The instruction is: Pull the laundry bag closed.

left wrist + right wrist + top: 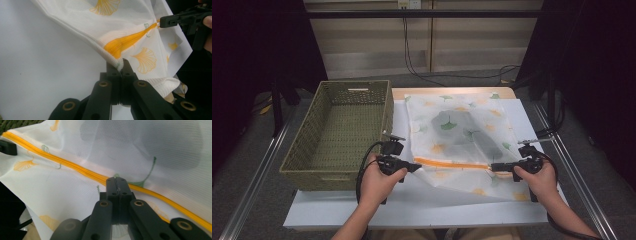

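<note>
Notably, the white mesh laundry bag printed with yellow and green ginkgo leaves (pixel 459 137) lay on the white-covered table (pixel 412 205), stretched between the two grippers. The left gripper (pixel 418 167) was clamped on the bag's near left corner; its jaws met on the fabric edge. The right gripper (pixel 493 167) was closed on the bag at the opposite end of the orange zipper (pixel 452 162). The zipper ran crosswise, gripper to gripper; the bag extended away from the person. A dark item showed through the mesh. An olive woven basket (pixel 339 132) stood just left of the bag. No legible writing was seen.
</note>
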